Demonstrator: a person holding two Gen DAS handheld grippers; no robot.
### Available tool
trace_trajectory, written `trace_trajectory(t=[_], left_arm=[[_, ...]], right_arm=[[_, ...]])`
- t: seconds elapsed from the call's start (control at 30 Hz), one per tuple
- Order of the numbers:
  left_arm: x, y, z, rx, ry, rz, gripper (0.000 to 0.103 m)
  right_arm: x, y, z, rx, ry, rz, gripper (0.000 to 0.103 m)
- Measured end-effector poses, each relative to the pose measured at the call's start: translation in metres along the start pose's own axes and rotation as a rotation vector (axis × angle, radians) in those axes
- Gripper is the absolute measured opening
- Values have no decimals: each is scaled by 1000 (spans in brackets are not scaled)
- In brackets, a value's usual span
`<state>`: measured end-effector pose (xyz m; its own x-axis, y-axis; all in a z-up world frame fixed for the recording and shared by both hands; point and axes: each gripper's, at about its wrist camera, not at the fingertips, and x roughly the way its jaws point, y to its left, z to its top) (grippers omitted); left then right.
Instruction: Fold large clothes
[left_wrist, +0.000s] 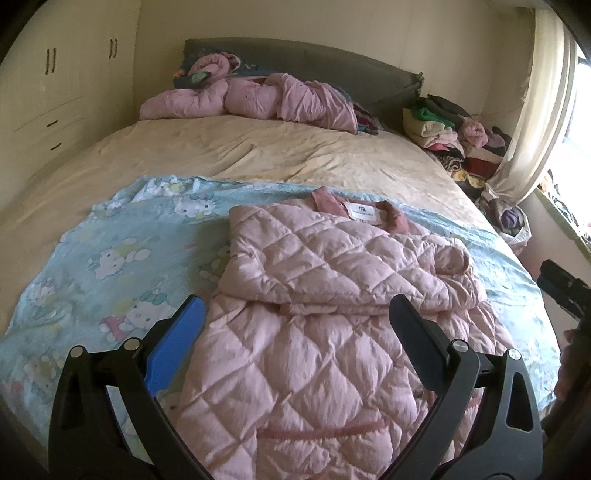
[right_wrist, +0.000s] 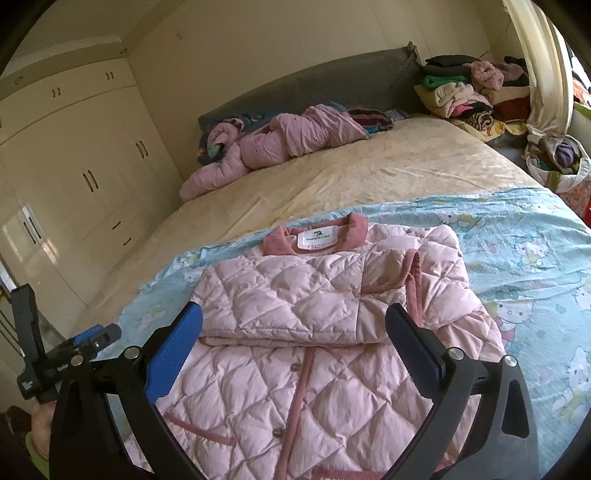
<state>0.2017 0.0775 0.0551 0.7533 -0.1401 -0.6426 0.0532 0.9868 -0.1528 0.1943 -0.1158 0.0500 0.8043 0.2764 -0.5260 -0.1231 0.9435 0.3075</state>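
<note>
A puffy pink quilted jacket (right_wrist: 303, 332) — sleeves folded across its chest — lies on the cartoon-print sheet (left_wrist: 122, 254). The left gripper (left_wrist: 295, 321) and right gripper (right_wrist: 295, 332) hover above it, jaws spread wide, empty.

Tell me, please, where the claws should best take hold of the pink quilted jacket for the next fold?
Probably the bottom hem of the pink quilted jacket, nearest the claws, one corner each. The sleeves already lie folded across the chest, so the long lower half is what is left. Come in low from the near bed edge; left claw and right claw are open above it.
</note>
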Motion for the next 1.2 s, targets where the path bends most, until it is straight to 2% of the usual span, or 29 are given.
trace_trajectory(t=[0.6, 1.2], left_arm=[[-40, 14, -30, -30, 10, 1, 94], [-69, 37, -63, -47, 29, 35, 94]], right_arm=[[-53, 1, -19, -2, -30, 14, 99], [-90, 6, -47, -37, -28, 26, 99]])
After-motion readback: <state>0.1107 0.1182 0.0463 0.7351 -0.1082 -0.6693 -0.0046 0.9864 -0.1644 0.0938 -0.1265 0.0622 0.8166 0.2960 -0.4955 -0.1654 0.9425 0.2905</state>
